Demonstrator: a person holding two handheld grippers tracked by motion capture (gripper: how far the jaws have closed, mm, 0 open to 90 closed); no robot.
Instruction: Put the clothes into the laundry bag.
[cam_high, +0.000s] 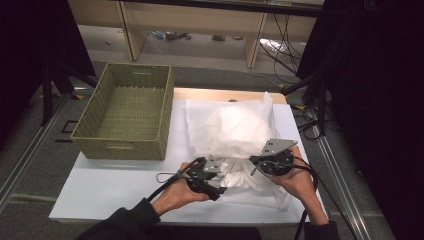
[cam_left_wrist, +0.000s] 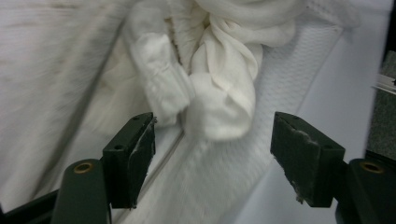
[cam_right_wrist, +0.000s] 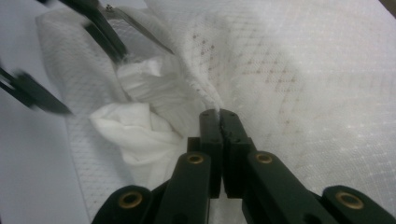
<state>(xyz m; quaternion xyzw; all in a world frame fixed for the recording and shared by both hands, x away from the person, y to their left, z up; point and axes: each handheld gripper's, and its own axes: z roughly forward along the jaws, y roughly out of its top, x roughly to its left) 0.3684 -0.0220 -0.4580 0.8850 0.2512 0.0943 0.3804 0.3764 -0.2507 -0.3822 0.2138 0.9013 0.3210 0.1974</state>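
White tabletop (cam_high: 115, 185), wicker basket (cam_high: 127, 112) at left, mesh laundry bag (cam_high: 235, 130) at centre.
Left gripper (cam_left_wrist: 212, 149) spread wide, nothing pinched, before white cloth (cam_left_wrist: 219, 98) spilling from bag mouth; right gripper (cam_right_wrist: 219, 122) clamped on bag's mesh edge.

Both forearms come up from the bottom edge, the left tool (cam_high: 216, 176) left of centre with its jaws standing apart, the right tool (cam_high: 260, 161) right of centre pinched tight.

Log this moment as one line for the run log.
left hand-held gripper: open, by white cloth | right hand-held gripper: shut on mesh bag | basket: empty
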